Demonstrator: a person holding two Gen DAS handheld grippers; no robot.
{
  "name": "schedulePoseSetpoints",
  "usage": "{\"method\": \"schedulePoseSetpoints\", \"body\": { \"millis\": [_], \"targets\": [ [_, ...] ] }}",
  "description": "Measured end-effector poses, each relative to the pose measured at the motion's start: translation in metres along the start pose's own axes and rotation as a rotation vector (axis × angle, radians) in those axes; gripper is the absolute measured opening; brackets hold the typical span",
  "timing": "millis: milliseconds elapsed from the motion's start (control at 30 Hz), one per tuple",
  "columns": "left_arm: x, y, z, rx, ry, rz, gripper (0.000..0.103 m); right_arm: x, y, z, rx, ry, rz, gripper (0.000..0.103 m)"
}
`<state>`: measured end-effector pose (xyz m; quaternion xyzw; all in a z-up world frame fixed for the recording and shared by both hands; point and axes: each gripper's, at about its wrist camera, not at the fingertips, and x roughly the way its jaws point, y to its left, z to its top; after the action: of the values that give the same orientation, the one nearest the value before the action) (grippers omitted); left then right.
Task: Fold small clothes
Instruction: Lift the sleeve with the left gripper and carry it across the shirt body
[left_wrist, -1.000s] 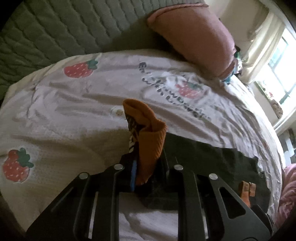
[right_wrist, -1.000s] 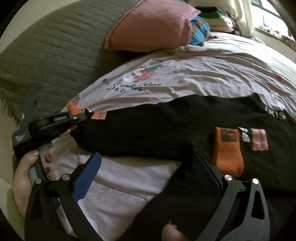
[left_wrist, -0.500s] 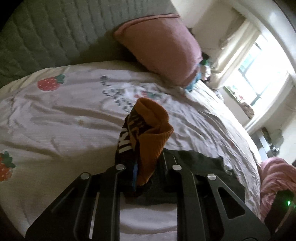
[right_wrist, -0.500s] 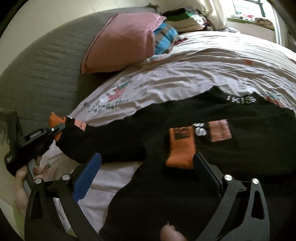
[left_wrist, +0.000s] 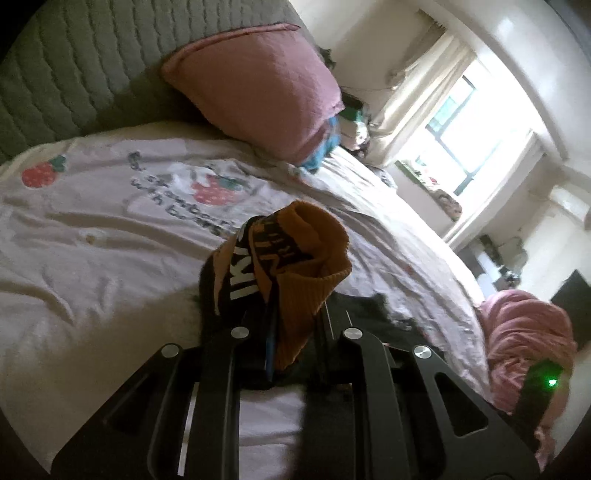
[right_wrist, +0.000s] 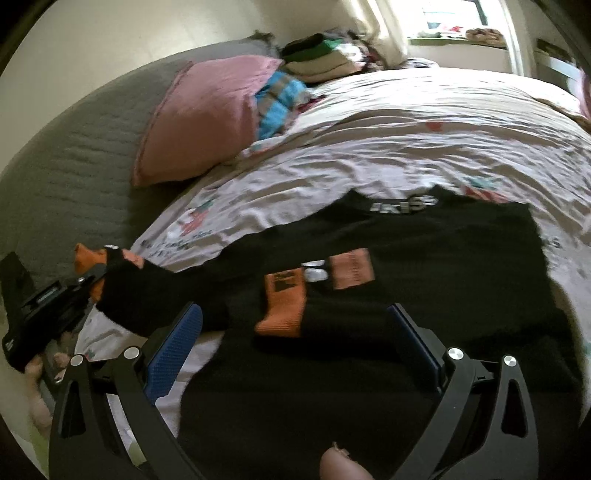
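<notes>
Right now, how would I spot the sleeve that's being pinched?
Find the black sweatshirt spread on the strawberry bedsheet. One sleeve stretches sideways to the left gripper. Its orange cuff is lifted and clamped; the other orange cuff lies flat on the chest.

Left gripper (left_wrist: 291, 332) clamped on orange sleeve cuff (left_wrist: 306, 266) of black garment (left_wrist: 373, 317); cuff bunched, sticking up past the fingertips, white lettering showing on its left side. Black cloth trails to the gripper's right and under it. Beneath and ahead: pale bedsheet (left_wrist: 92, 258) with strawberry prints. Further ahead, pink pillow (left_wrist: 258, 88) against green quilted headboard (left_wrist: 74, 74). Far right: bright window (left_wrist: 461, 147), pink bundle (left_wrist: 528, 332) low down.
</notes>
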<state>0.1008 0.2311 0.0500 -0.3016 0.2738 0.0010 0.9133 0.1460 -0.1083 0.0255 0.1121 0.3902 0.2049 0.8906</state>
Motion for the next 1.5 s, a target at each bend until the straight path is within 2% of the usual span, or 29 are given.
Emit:
{"method": "schedulePoseSetpoints", "body": {
  "millis": [133,267,367,833,1500],
  "targets": [
    [0.007,-0.019,-0.001,0.002,0.023,-0.046,0.009,-0.011,-0.025,0.001,0.046,-0.015,-0.04,0.098],
    [0.015,-0.037,-0.003,0.025,0.045,-0.042,0.009,-0.022,-0.05,-0.001,0.069,-0.046,-0.105,0.098],
    [0.021,-0.047,-0.005,0.032,0.065,-0.049,0.009,-0.023,-0.065,-0.003,0.1,-0.044,-0.119,0.098],
    [0.041,-0.101,-0.01,0.101,0.111,-0.085,0.009,-0.039,-0.094,0.0,0.17,-0.08,-0.085,0.098],
    [0.07,-0.153,-0.049,0.191,0.21,-0.15,0.009,-0.069,-0.115,0.0,0.217,-0.13,-0.117,0.099]
  ]
}}
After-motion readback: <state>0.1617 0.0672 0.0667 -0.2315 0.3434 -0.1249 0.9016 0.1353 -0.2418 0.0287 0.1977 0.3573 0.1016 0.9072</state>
